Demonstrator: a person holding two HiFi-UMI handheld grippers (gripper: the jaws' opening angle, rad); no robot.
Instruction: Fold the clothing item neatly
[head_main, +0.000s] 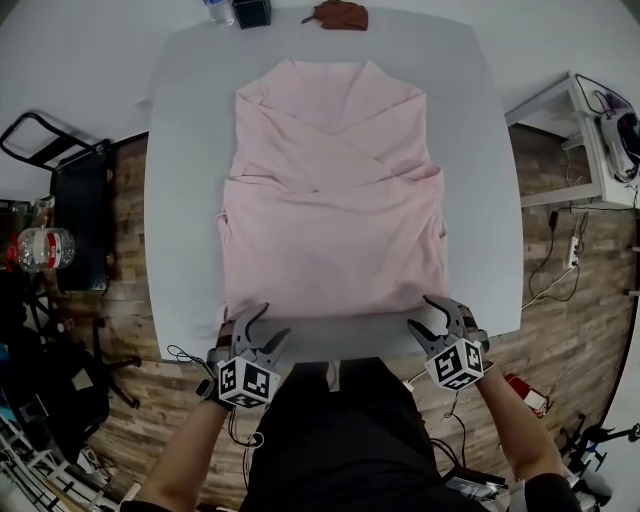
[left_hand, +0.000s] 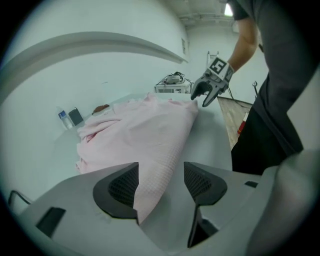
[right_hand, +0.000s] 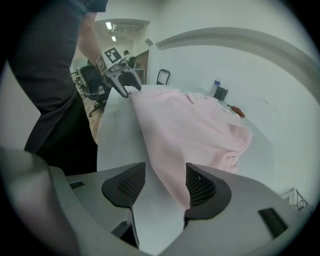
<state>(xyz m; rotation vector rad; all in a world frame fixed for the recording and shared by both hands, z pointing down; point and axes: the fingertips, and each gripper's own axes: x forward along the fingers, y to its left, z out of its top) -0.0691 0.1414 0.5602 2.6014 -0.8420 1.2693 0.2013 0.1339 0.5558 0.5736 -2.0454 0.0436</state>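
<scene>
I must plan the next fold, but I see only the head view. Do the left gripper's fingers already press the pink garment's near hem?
Observer: No. The left gripper view shows the left gripper with its fingers apart. A corner of the pink garment lies between them, unpressed.
Operator: And the right gripper?
Observer: The right gripper is open too. In its own view, the other hem corner lies between the fingers, close beside one finger, not clamped.

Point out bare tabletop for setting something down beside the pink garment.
Two bare strips of table: one left of the pink garment, one right of it, each reaching the side edge. The far edge is crowded: water bottle, dark box, brown item. The near strip is thin, taken by the left hand-held gripper and right hand-held gripper.
</scene>
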